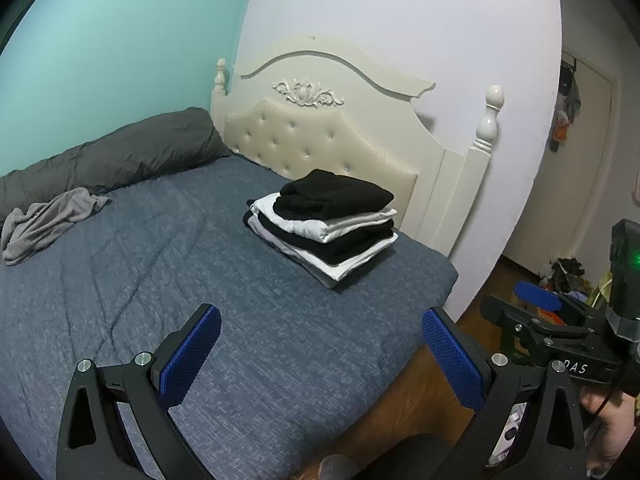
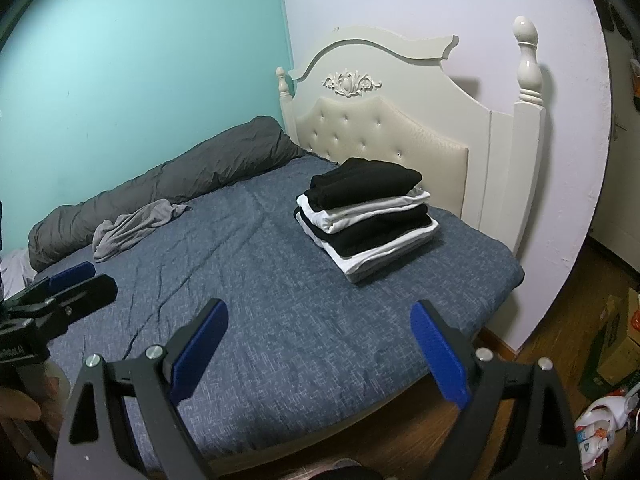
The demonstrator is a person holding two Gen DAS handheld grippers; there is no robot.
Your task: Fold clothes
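Note:
A stack of folded black and white clothes rests on the blue-grey bed near the headboard. A crumpled grey garment lies unfolded at the far side by the rolled duvet. My left gripper hovers open over the bed's near edge, nothing between its blue pads. My right gripper is open too, empty, above the near part of the bed. Each gripper shows at the edge of the other's view: the right one and the left one.
A rolled dark grey duvet lies along the teal wall. The cream headboard stands behind the stack. Boxes and clutter sit on the wooden floor at the right. A hand holds the right gripper.

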